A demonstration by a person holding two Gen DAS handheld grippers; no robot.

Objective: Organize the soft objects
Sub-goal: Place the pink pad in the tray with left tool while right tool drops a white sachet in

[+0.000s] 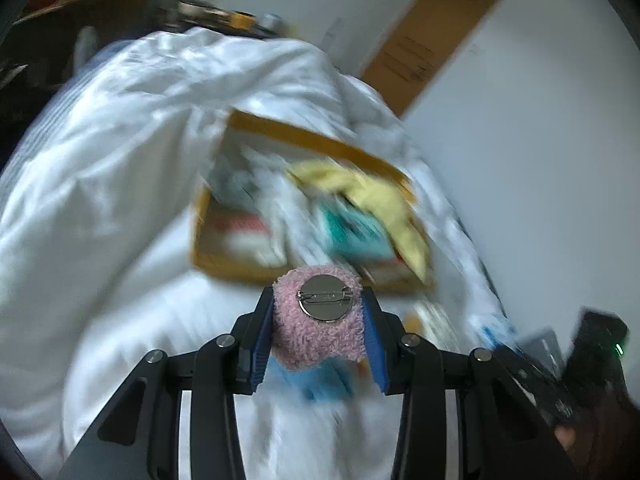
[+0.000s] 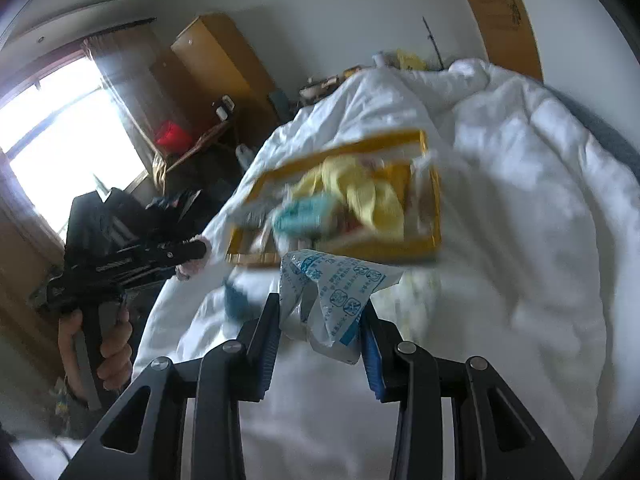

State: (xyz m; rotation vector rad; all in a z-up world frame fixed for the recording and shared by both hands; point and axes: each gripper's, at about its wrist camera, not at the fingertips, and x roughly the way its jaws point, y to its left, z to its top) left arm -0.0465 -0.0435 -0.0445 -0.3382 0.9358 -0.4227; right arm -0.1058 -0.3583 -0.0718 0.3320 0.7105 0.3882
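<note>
My left gripper (image 1: 318,316) is shut on a fuzzy pink soft item (image 1: 320,332) with a round metal pin back on it, held above the white bedding. My right gripper (image 2: 320,312) is shut on a crumpled white and blue plastic packet (image 2: 336,296). A yellow-rimmed open box (image 1: 304,140) lies on the bed just beyond both grippers; it also shows in the right wrist view (image 2: 434,208). It holds a yellow cloth (image 2: 368,192), a teal soft item (image 2: 304,210) and other blurred items. The left gripper also shows in the right wrist view (image 2: 196,258).
A rumpled white duvet (image 1: 120,160) covers the bed. A small blue item (image 2: 236,300) lies on it near the box. A brown cardboard panel (image 1: 432,36) leans on the wall behind. A window (image 2: 60,132), wooden cabinet (image 2: 216,60) and cluttered shelf stand at the left.
</note>
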